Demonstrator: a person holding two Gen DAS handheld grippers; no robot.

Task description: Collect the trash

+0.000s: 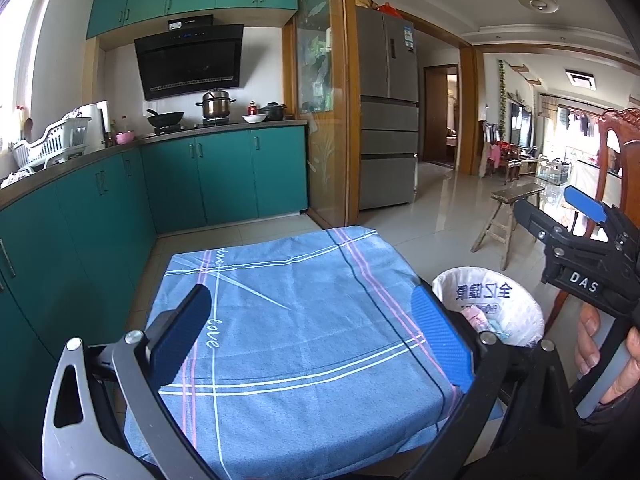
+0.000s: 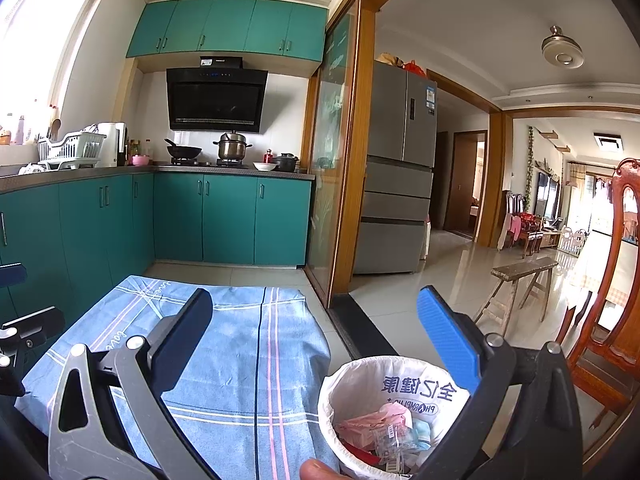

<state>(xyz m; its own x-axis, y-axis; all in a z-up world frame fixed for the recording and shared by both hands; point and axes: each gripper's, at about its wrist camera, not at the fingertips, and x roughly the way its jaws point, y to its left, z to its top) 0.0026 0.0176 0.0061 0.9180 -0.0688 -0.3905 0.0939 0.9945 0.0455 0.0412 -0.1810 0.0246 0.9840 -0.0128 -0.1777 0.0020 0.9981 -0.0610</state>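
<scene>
A trash bin [image 2: 400, 412] lined with a white printed bag stands on the floor right of the small table. It holds pink paper, clear plastic and other wrappers [image 2: 384, 428]. It also shows in the left wrist view [image 1: 492, 304]. My right gripper [image 2: 316, 336] is open and empty, above and just left of the bin; it also shows in the left wrist view [image 1: 576, 208]. My left gripper [image 1: 312, 336] is open and empty over the blue cloth [image 1: 296, 320] on the table. No loose trash shows on the cloth.
The table's cloth [image 2: 240, 360] has plaid lines. Green cabinets [image 1: 80, 220] run along the left. A glass sliding door [image 2: 332, 184], a fridge [image 2: 400, 168], a wooden bench [image 2: 520, 284] and a wooden chair [image 2: 608, 320] stand to the right. The tiled floor [image 2: 420, 280] stretches beyond.
</scene>
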